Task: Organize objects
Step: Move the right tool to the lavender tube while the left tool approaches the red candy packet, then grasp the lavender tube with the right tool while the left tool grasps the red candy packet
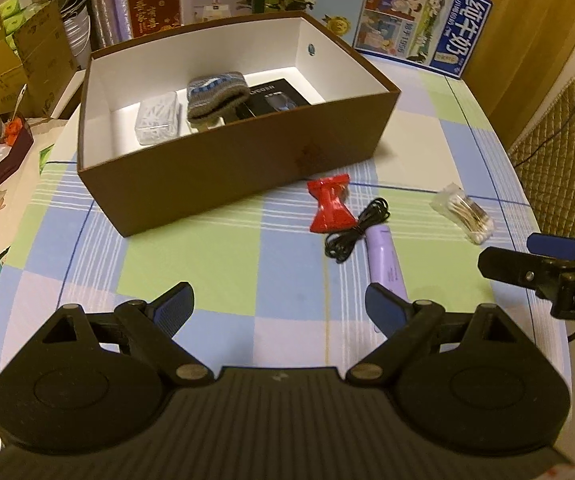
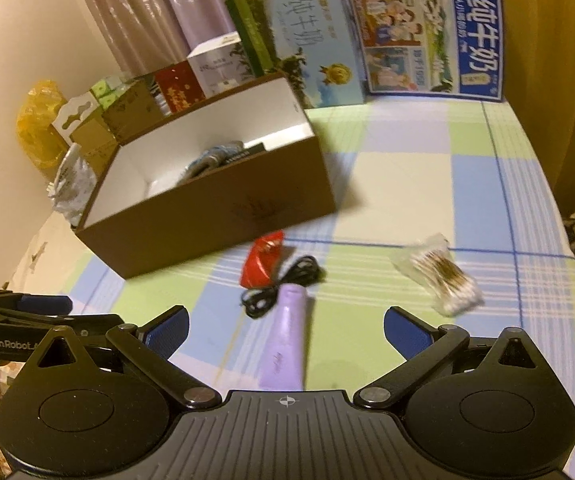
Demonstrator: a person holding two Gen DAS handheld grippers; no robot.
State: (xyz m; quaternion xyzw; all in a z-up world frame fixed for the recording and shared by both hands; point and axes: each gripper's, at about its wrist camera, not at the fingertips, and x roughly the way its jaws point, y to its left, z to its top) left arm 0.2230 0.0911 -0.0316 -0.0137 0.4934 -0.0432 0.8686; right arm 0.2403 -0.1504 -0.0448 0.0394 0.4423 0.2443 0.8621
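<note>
— Where do things stand?
— Both grippers, left and right, hover with jaws released and empty. The lilac plastic tube lies on the checked counter between the right jaws, long axis running straight ahead, narrow end toward the open brown cardboard box.
— Next?
— Likely closing across its width, then lifting it boxward.

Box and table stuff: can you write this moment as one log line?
left gripper: open, empty | right gripper: open, over tube | box: hat inside | table: red packet, cable, swabs
</note>
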